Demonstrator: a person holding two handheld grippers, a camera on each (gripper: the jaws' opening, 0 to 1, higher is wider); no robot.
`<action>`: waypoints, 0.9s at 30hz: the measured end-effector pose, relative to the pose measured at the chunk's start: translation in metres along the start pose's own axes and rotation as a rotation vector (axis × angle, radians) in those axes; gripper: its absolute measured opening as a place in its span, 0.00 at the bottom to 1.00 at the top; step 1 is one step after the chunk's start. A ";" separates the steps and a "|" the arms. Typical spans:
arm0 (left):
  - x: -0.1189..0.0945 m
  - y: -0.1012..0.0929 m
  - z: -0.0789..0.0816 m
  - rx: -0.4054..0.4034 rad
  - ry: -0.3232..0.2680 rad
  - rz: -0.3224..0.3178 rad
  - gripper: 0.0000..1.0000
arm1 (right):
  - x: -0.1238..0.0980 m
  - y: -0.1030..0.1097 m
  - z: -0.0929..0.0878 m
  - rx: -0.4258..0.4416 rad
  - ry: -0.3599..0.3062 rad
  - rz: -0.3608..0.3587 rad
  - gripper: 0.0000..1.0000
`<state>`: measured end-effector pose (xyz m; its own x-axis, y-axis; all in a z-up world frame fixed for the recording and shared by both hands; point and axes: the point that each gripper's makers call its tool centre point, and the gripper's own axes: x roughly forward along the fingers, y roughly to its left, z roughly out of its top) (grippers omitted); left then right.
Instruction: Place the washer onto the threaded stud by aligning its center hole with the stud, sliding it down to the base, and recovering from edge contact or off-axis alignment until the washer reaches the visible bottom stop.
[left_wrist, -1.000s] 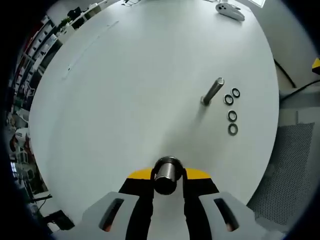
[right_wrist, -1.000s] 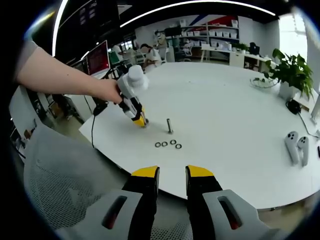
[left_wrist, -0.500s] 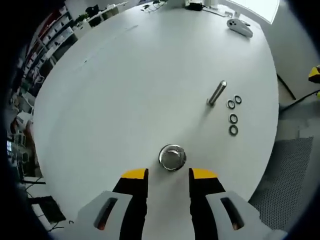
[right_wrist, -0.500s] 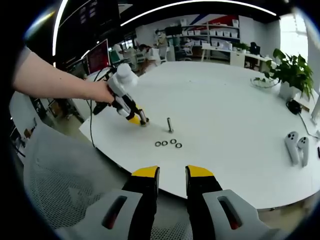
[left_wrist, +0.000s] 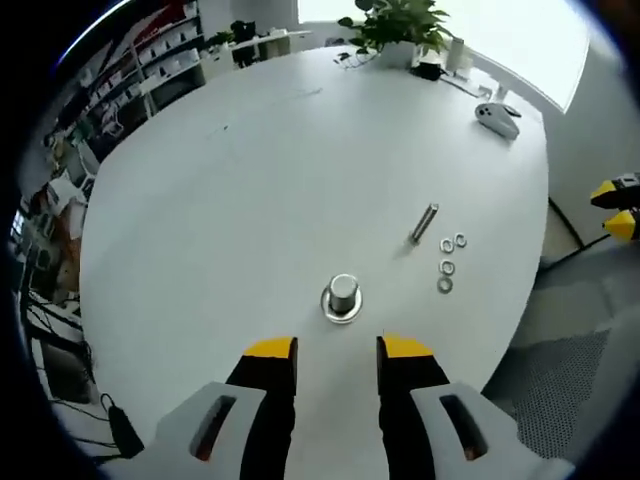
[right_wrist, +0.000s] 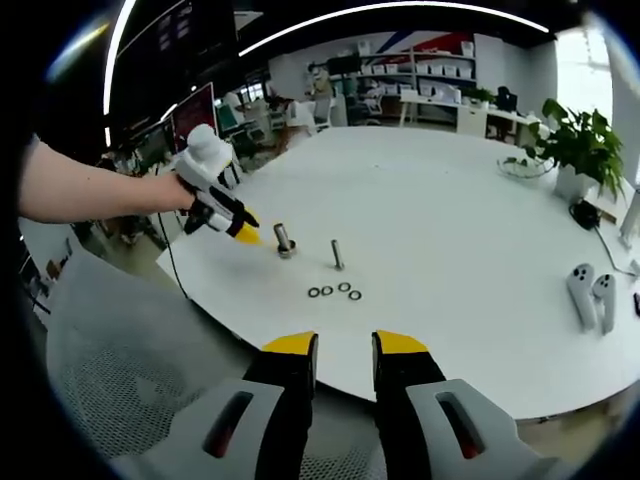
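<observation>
On the white desk (left_wrist: 250, 180) we log one threaded stud (left_wrist: 342, 297) standing upright on its flanged base, a separate slim bolt (left_wrist: 424, 223) nearby, and four washers (left_wrist: 447, 268) lying loose just beside the bolt, none on the stud. Left claw (left_wrist: 337, 350): apart, empty, short of the stud. Right claw (right_wrist: 345, 345): apart, empty, off the desk edge. We read no labels. The right gripper view adds two white controllers (right_wrist: 592, 291) and a potted plant (right_wrist: 580, 145).

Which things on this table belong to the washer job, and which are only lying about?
For the job:
- four washers
- threaded stud
- left gripper, open
- right gripper, open

Lying about:
- short metal cylinder on its round base
- potted plant
- two white controllers
</observation>
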<state>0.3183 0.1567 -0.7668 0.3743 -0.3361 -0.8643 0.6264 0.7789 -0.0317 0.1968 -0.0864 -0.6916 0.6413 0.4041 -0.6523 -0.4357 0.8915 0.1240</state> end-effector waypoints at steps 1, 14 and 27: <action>-0.003 -0.001 -0.001 -0.004 -0.012 -0.003 0.30 | -0.001 -0.001 0.001 0.007 -0.006 -0.004 0.24; -0.043 -0.018 -0.015 -0.050 -0.119 -0.044 0.30 | -0.001 -0.007 -0.001 0.007 0.006 -0.038 0.26; -0.085 -0.052 -0.020 -0.090 -0.223 -0.109 0.30 | 0.002 -0.005 -0.007 0.006 0.046 -0.026 0.27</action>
<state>0.2403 0.1553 -0.7016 0.4560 -0.5212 -0.7214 0.6117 0.7723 -0.1713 0.1962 -0.0912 -0.6986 0.6225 0.3716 -0.6888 -0.4159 0.9026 0.1110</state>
